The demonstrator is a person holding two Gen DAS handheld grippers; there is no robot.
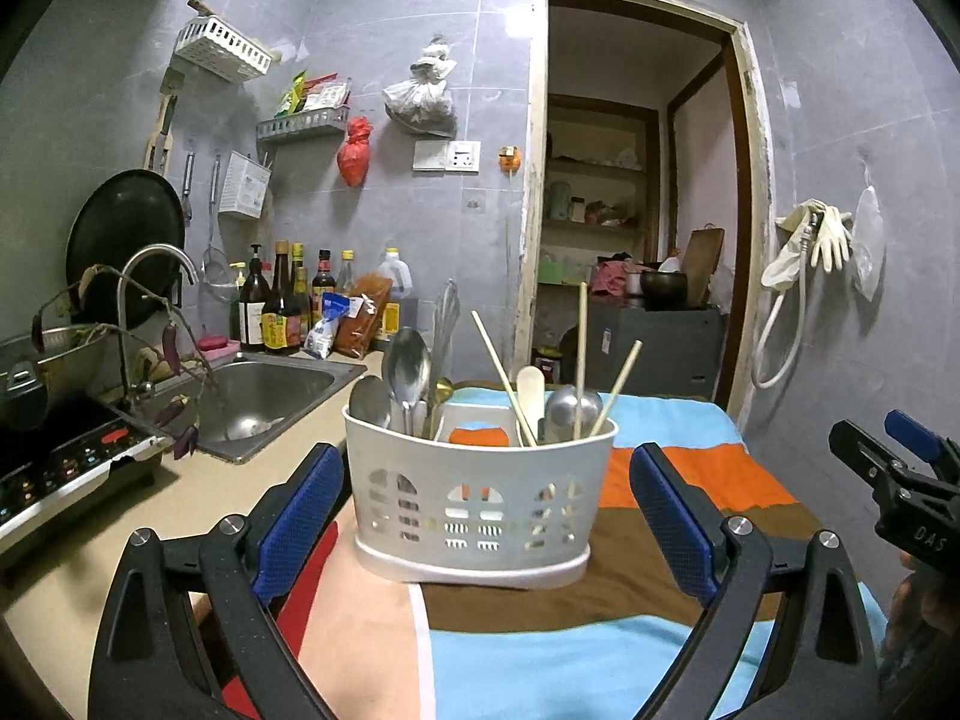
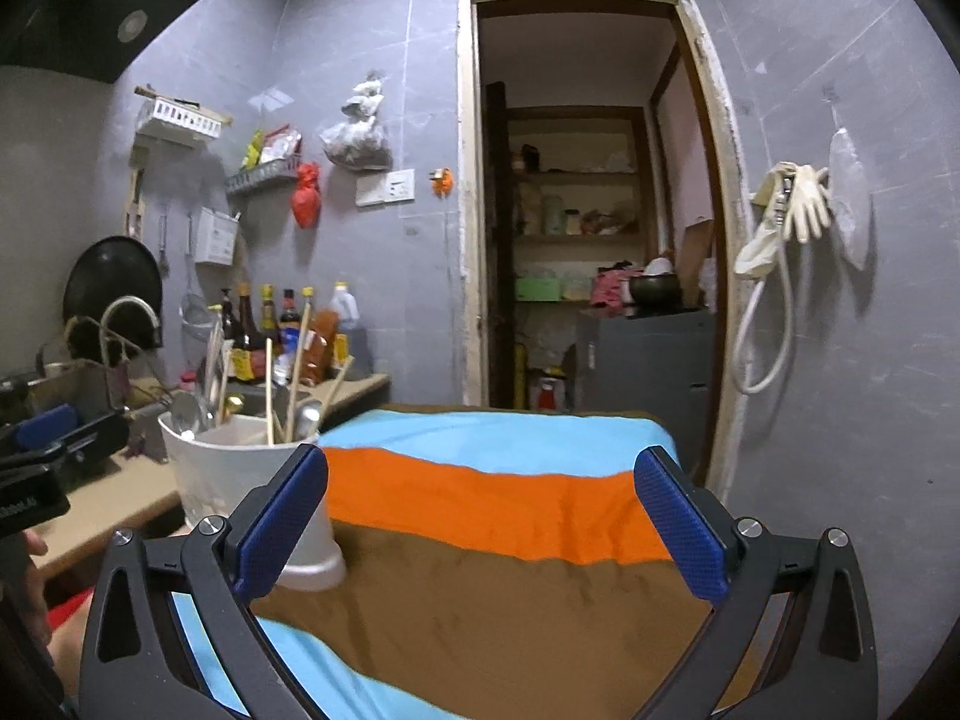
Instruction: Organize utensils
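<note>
A white plastic utensil caddy [image 1: 474, 492] stands on a striped cloth [image 1: 690, 540]. Its left compartment holds metal spoons [image 1: 405, 369]; the right one holds chopsticks [image 1: 581, 354], a pale spatula and a ladle. My left gripper [image 1: 486, 516] is open, its blue pads [image 1: 300, 516] standing wide on either side of the caddy without touching it. In the right wrist view the caddy [image 2: 240, 480] sits at the left, just beyond the left pad. My right gripper [image 2: 480, 522] is open over the cloth [image 2: 510, 498] with nothing between its fingers. It also shows at the far right as the right gripper [image 1: 900, 468].
A steel sink [image 1: 264, 396] with a curved tap, an induction hob [image 1: 66, 462] and sauce bottles [image 1: 282, 306] line the counter on the left. An open doorway [image 1: 630, 210] lies behind. A hose and gloves [image 2: 792, 204] hang on the right wall.
</note>
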